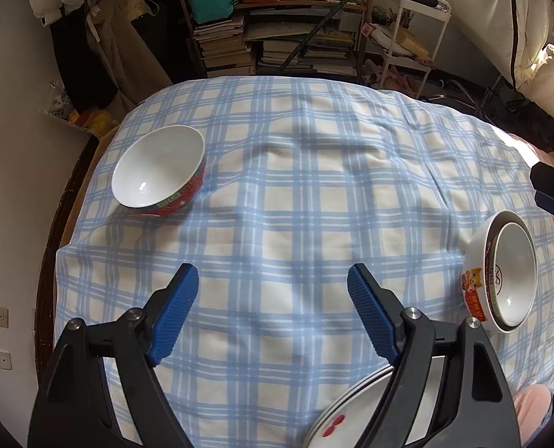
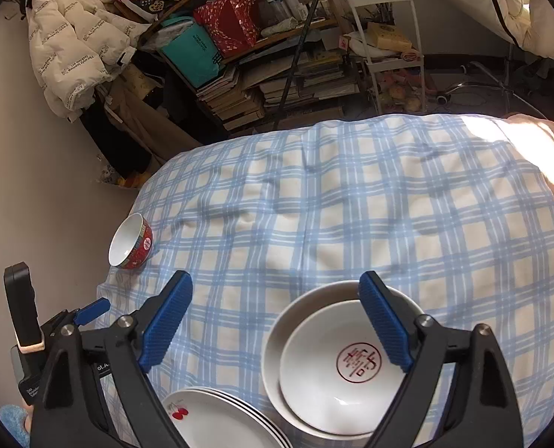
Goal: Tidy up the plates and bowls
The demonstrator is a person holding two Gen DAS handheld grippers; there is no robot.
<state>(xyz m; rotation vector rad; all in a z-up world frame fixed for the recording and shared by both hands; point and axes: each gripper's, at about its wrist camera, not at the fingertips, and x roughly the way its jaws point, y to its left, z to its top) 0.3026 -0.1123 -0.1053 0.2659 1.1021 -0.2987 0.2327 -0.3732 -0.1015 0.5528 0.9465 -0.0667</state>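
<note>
A white bowl with a red outside (image 1: 159, 171) stands alone on the blue plaid cloth (image 1: 295, 194), far left. My left gripper (image 1: 273, 280) hangs open above bare cloth, nothing between its blue pads. A stack of white plates with a cherry print (image 1: 351, 410) shows under its right finger. Two nested white bowls (image 2: 336, 354), the inner one marked with a red round sign, sit below my open right gripper (image 2: 277, 283), whose right finger (image 2: 385, 321) overlaps their rim in the picture. The plate stack (image 2: 217, 418) lies left of them, and the red bowl (image 2: 131, 242) is far left.
The cloth's far edge drops off towards a crowded shelf of books and bags (image 2: 277, 74) and a white cart (image 1: 415, 37). A pale wall (image 1: 11, 186) runs close along the left. A white padded jacket (image 2: 71, 37) hangs there. The nested bowls (image 1: 508, 272) stand near the cloth's right side.
</note>
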